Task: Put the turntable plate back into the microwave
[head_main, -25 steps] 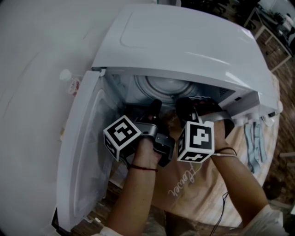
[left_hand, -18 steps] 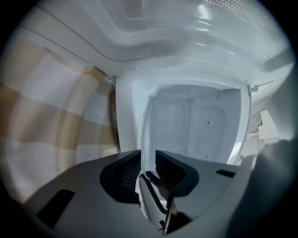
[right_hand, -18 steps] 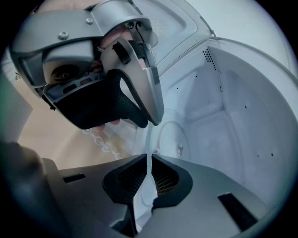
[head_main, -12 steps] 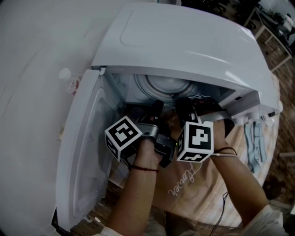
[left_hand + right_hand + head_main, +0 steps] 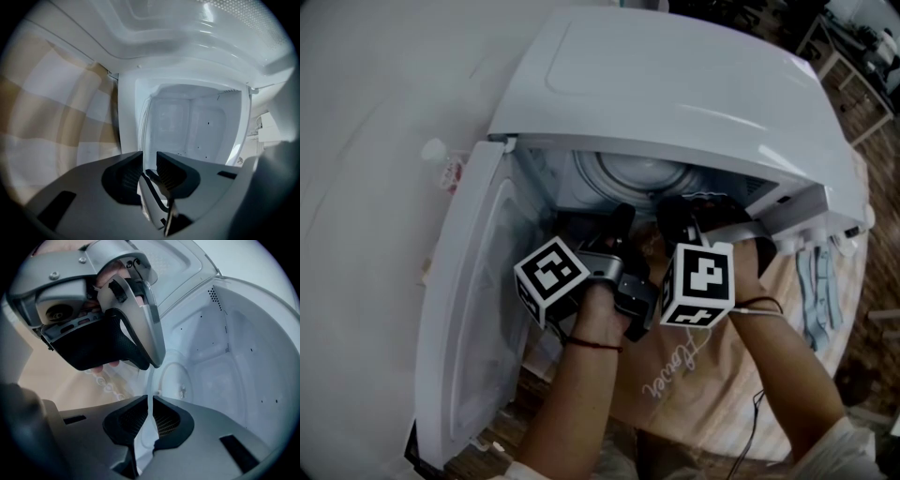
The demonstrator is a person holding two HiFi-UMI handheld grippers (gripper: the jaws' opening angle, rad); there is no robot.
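both tongs sit side by side at the mouth of the open microwave [image 5: 694,84], with its door [image 5: 478,309] swung out to the left. the right tongs [image 5: 150,406] are pinched tight on the thin clear rim of the turntable plate [image 5: 149,394], which stands edge-on between the pads. the left tongs [image 5: 149,164] are nearly closed, with a pale strip in the narrow gap that i take to be the same rim.

from both grips the plate runs forward, away from the person and into the cavity [image 5: 197,122]. in the head view it appears to be the ringed disc [image 5: 637,176] just past the jaw tips, under the front edge of the microwave's top. the two tongs hold the near rim, about equally close, with the left tongs [image 5: 619,217] toward the door side.

on the cavity wall the right gripper view faces, probably the floor, there is a round outline with a small stub [image 5: 182,391], likely the drive hub. the plate's centre probably has to come down over it, level and even.
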